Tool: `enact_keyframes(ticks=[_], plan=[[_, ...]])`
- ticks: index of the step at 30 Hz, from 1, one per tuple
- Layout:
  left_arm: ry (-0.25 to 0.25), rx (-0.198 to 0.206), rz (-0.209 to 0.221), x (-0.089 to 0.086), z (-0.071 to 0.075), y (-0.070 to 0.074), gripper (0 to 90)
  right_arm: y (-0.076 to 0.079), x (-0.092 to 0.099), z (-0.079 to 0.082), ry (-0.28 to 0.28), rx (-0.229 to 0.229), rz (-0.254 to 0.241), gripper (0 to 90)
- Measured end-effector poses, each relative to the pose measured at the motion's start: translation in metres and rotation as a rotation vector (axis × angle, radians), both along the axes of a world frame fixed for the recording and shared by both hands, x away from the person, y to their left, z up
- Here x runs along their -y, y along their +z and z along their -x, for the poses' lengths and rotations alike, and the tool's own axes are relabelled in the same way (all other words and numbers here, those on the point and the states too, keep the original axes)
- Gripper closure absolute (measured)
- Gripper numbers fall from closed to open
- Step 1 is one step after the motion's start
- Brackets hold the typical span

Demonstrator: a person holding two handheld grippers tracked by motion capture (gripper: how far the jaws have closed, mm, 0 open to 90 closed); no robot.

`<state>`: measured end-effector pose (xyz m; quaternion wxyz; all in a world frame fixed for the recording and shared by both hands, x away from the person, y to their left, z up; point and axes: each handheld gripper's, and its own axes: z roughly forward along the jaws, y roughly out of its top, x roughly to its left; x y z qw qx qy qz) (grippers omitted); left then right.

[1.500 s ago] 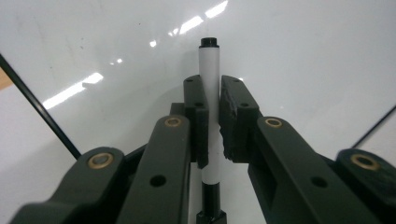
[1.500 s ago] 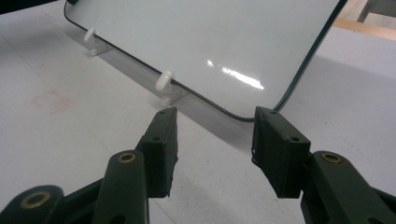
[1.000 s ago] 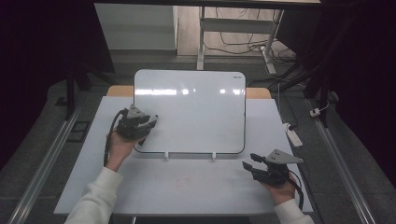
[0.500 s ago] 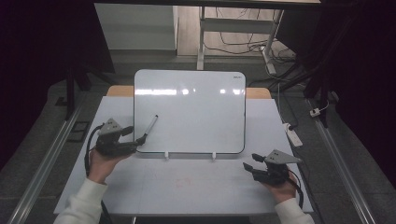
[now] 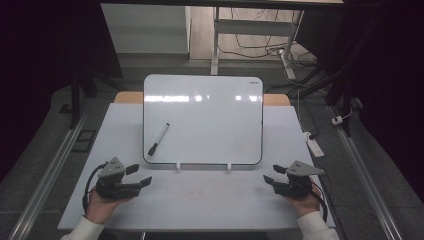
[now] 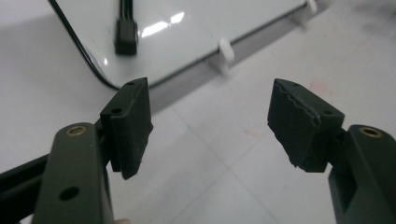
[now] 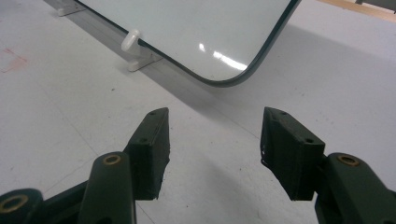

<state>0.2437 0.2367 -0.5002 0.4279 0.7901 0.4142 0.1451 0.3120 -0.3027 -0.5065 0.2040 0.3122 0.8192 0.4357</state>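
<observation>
High view shows a person at a white table top [image 5: 200, 200] with one black two-jaw gripper in each hand. The left gripper [image 5: 139, 175] rests at the near left, the right gripper [image 5: 274, 174] at the near right. Both claws are spread and pinch nothing; the left one has just been opening wide, the right one opening a little, with nothing between the jaws.

The task's thing, a thin marker pen with white barrel and black cap [image 5: 158, 139], lies on the glossy white board with dark rounded edge [image 5: 210, 120], near the board's left side, cap toward the person, well apart from both grippers.

I think the pen could roll or slide down, because the board seems to lean on small white pegs [image 5: 178, 165]. A push on the board edge could also shake it loose.

Left gripper view shows the black cap [image 6: 125, 37] close up, just inside the board's corner, and a faint red stain [image 6: 251, 133] on the table; from above these details are hard to see. Right gripper view shows the board's other near corner [image 7: 224, 79] and one peg [image 7: 131, 39].
</observation>
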Motion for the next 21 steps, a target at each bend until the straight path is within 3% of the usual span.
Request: enact_keyframes(ticks=[4,9,21], plan=[[-0.003,-0.020,-0.026,0.0013,0.0024,-0.0100,30.9,-0.0009,0.0011,0.0000,0.003,0.000,-0.001,42.4],[-0.009,-0.016,-0.041,0.0043,0.0013,-0.0112,30.9,-0.0012,0.0009,-0.0002,0.006,0.005,0.003,42.4],[-0.009,-0.022,-0.034,0.0036,0.0000,-0.0129,30.9,-0.0003,-0.0002,0.0010,0.008,0.027,0.009,42.3]])
